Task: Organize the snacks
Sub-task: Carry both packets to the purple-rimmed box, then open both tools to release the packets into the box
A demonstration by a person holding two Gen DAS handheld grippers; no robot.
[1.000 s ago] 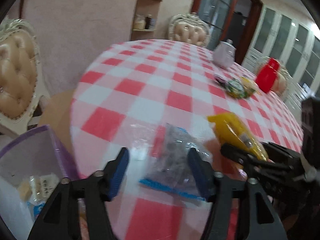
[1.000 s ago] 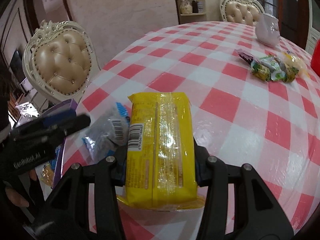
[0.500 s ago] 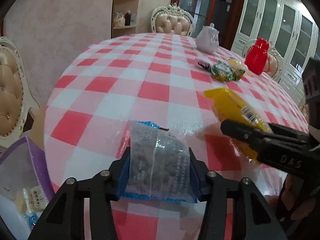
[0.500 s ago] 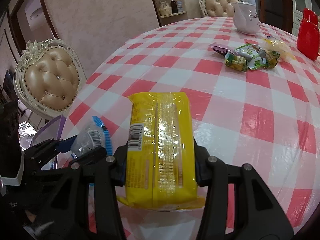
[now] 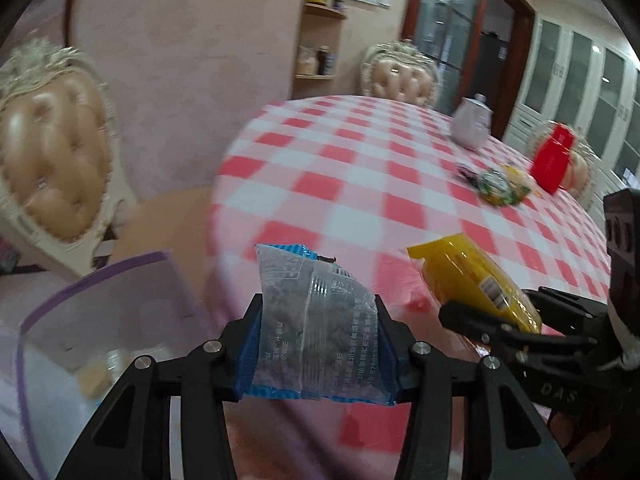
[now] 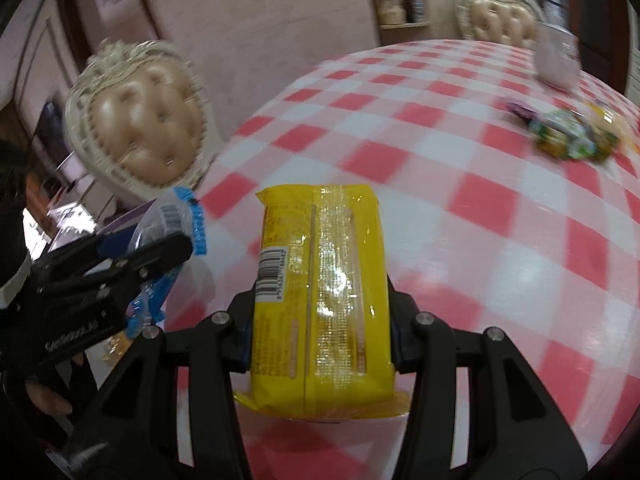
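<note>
My left gripper (image 5: 318,312) is shut on a clear snack packet with blue edges (image 5: 316,320) and holds it lifted over the table's near-left edge; the packet also shows in the right wrist view (image 6: 176,220). My right gripper (image 6: 320,304) is shut on a yellow snack pack (image 6: 320,292) held above the checked tablecloth; the pack also shows in the left wrist view (image 5: 472,284). A clear bin with a purple rim (image 5: 92,280) sits below the table edge at the left, with small snacks inside.
A pile of small snack packets (image 5: 498,186) lies farther on the red-and-white checked table (image 5: 352,176). A white teapot (image 5: 472,126) and a red jug (image 5: 554,158) stand at the back. Padded chairs (image 5: 48,168) stand at the left and far side.
The left gripper has lifted the clear packet off the table and swung left toward the purple-rimmed bin. The right gripper still holds the yellow pack and has shifted left.
</note>
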